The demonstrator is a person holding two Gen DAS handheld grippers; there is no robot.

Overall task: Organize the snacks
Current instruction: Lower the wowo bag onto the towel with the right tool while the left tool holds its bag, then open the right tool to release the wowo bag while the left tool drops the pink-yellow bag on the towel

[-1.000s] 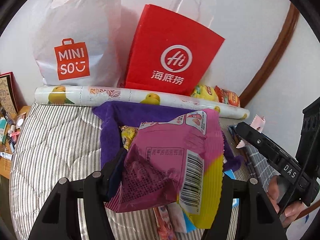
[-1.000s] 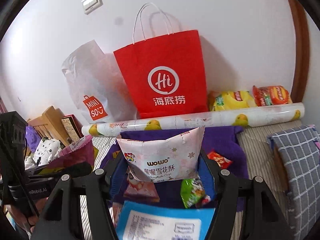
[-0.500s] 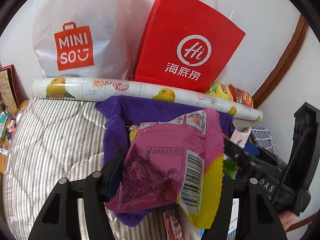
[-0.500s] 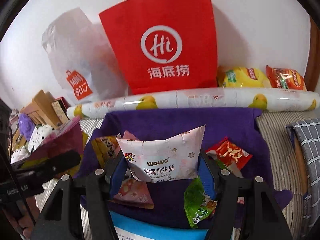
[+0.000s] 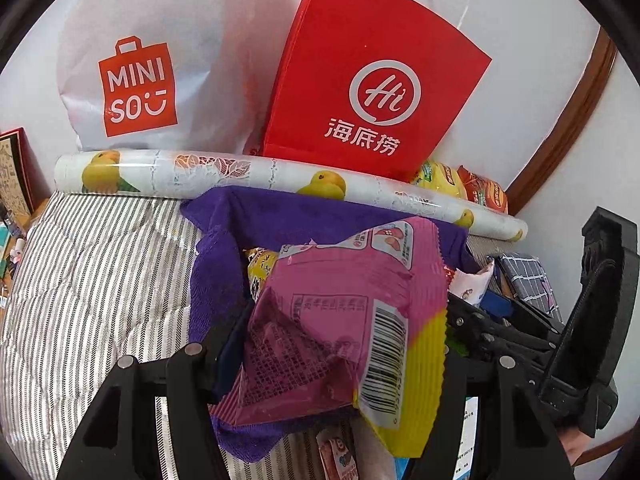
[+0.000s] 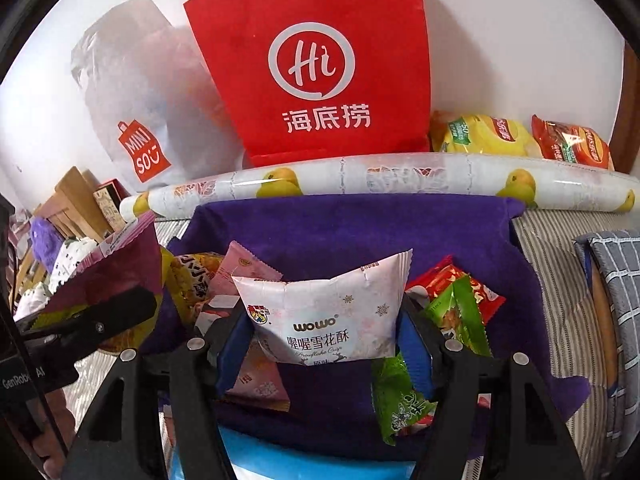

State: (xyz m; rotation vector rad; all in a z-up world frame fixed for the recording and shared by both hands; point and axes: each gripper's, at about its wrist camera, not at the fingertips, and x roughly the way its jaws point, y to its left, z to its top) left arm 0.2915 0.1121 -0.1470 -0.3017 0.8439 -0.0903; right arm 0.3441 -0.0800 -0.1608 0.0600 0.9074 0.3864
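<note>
A: Which items are shown in the left wrist view?

B: A pink and yellow snack packet (image 5: 344, 332) is seen clamped between the fingers of the left tongs (image 5: 332, 352), above a purple cloth (image 5: 320, 216) spread on a striped bed cover (image 5: 100, 280). Behind the cloth, a roll printed with yellow fruit (image 5: 240, 172) is laid across the bed, and a white MINISO bag (image 5: 140, 60) and a red paper bag (image 5: 372, 80) are propped against the wall.

A: And in the right wrist view?

B: A pale pink WOWO snowflake-crisp packet (image 6: 328, 312) is shown between the blue-padded fingers of the right tongs (image 6: 324, 336). The jaws are opening, yet the pads are still seen against the packet's sides. Beneath and around it, loose snacks are scattered on the cloth: a green packet (image 6: 400, 396), a red packet (image 6: 444, 280), a pink sachet (image 6: 248, 272). A yellow bag (image 6: 480, 136) and an orange bag (image 6: 572, 144) are lodged behind the roll, at the wall.

A: Is each tool visible from the other?

B: Yes; the left tongs, with their packet, are seen at the left edge of the right view.
</note>
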